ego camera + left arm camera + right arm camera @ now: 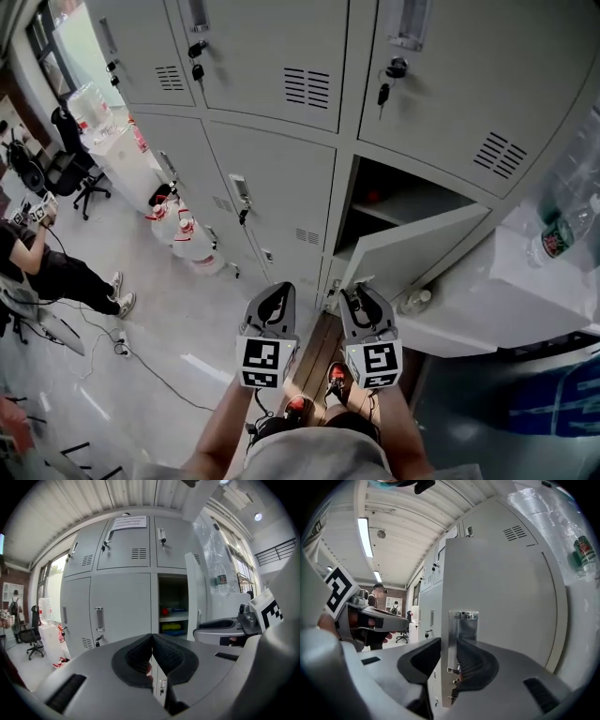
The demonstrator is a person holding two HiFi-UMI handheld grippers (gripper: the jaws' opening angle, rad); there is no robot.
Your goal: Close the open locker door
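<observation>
The grey locker door [412, 248] stands part-way open from the bank of lockers, and its compartment [394, 202] shows a shelf with a few coloured items. My right gripper [361, 295] is at the door's free edge. In the right gripper view its jaws straddle that edge [501, 597] at the metal latch plate [461, 634], and the pads [426, 656] sit against the door. My left gripper [272, 298] hangs beside it, apart from the door, shut with nothing held. The left gripper view looks past its closed tips [152, 641] at the open compartment [173, 606].
Closed lockers [272, 187] with keys fill the wall to the left and above. A white box [506, 300] with a plastic bottle [553, 230] stands right of the door. Large water bottles [183, 234] sit on the floor by the lockers. A person [47, 267] sits far left.
</observation>
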